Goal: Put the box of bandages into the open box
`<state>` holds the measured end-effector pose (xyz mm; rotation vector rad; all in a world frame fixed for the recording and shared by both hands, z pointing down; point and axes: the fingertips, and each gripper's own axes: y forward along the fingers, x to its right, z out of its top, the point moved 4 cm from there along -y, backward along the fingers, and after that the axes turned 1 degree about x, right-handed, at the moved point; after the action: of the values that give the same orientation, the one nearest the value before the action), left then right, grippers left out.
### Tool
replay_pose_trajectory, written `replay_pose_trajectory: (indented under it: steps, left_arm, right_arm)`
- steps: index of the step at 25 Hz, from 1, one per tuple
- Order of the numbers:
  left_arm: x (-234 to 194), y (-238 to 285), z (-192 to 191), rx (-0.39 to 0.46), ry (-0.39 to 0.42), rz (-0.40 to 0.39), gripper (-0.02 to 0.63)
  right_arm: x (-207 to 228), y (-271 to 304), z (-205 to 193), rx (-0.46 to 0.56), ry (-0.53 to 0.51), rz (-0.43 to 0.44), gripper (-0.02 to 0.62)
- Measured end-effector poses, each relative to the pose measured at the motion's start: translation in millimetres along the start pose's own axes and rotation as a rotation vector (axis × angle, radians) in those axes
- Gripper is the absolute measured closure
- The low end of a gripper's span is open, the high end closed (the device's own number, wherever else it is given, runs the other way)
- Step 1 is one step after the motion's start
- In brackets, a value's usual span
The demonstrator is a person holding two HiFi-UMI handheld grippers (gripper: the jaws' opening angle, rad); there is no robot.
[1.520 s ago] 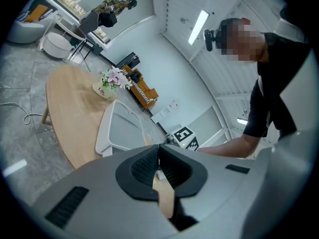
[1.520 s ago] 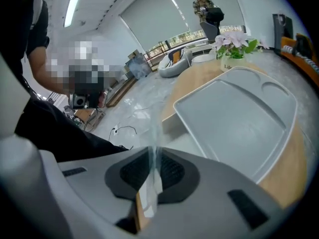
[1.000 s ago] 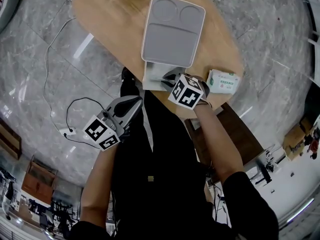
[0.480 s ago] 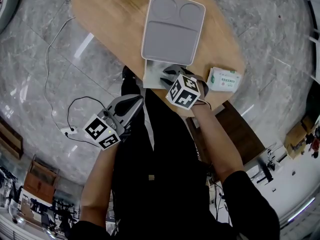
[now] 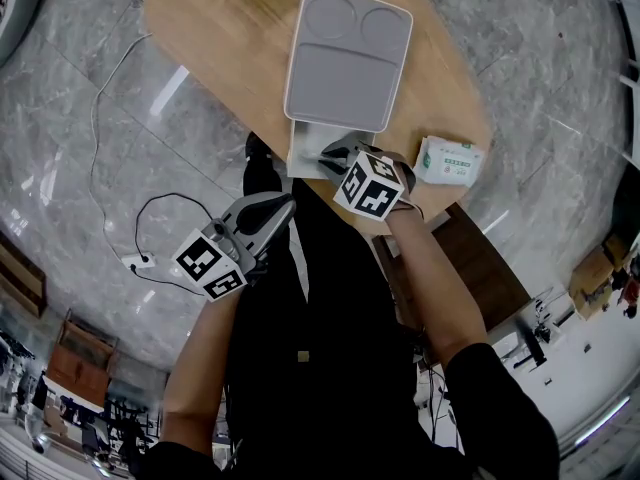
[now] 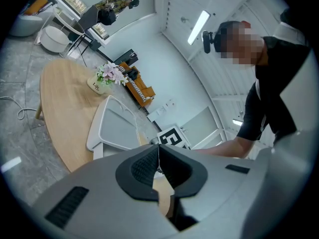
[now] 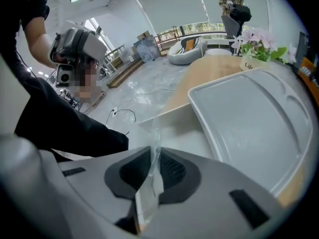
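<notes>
Head view first: the open box (image 5: pixel 305 150) sits at the near edge of the wooden tabletop (image 5: pixel 220 38), its grey lid (image 5: pixel 345 68) thrown back on the far side. The box of bandages (image 5: pixel 447 160) lies flat on the tabletop just to the right of the open box, not touching it. The right tool (image 5: pixel 335 156) is down at the open box's near edge, between it and the bandages. The left tool (image 5: pixel 275 208) hangs off the tabletop, nearer the person than the open box, above the marble floor.

Over to the left gripper view: the left tool (image 6: pixel 158 151) is clenched, pads meeting at the tips with nothing in them. The open box (image 6: pixel 117 128) shows ahead, and a flower pot (image 6: pixel 107 78) stands beyond it.

Now the right gripper view: the right tool (image 7: pixel 155 158) has just been closing, and it grips a thin clear strip (image 7: pixel 149 183) that stands up between the pads. The open box's lid (image 7: pixel 249 128) fills the right side, and the flower pot (image 7: pixel 256 49) sits past it.
</notes>
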<state>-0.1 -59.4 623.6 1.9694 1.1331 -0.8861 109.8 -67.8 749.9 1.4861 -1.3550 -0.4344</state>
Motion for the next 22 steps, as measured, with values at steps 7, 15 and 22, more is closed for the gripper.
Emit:
replay_pose_trajectory:
  steps: [7,15,22]
  left_arm:
    - [-3,0,1,0.008,-0.009,0.002,0.588]
    - [-2,6,2,0.01,-0.005,-0.008,0.588]
    - [-2,4,2,0.006,0.005,-0.01,0.588]
  right_arm:
    - [10,-1,0,-0.011,-0.018,-0.091,0.466]
    - [15,-17,7,0.063,-0.066,-0.293,0.457]
    - [11,-31,11,0.137,-0.061,-0.349,0.457]
